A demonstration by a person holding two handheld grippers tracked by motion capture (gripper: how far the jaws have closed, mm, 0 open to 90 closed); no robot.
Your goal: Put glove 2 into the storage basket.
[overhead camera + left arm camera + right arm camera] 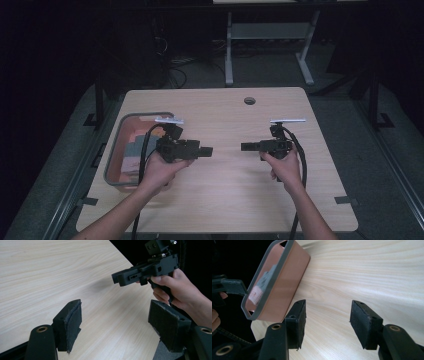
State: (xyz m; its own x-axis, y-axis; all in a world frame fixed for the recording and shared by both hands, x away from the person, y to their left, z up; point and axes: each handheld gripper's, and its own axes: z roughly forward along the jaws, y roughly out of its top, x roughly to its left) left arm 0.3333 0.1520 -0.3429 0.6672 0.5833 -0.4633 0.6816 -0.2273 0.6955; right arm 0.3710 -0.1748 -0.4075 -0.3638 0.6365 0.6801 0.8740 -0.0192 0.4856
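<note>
I hold my left tongs (pixel 207 151) and right tongs (pixel 246 147) spread and empty above the bare surface (pixel 235 190), tips facing, while the bin (pixel 114 161) of folded cloths sits untouched at my left, so nothing looks begun

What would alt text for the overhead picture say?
A person's two hands each hold a black gripper, the left gripper and right gripper, facing each other above a wooden table. A bin holding folded cloths sits at the left.
</note>
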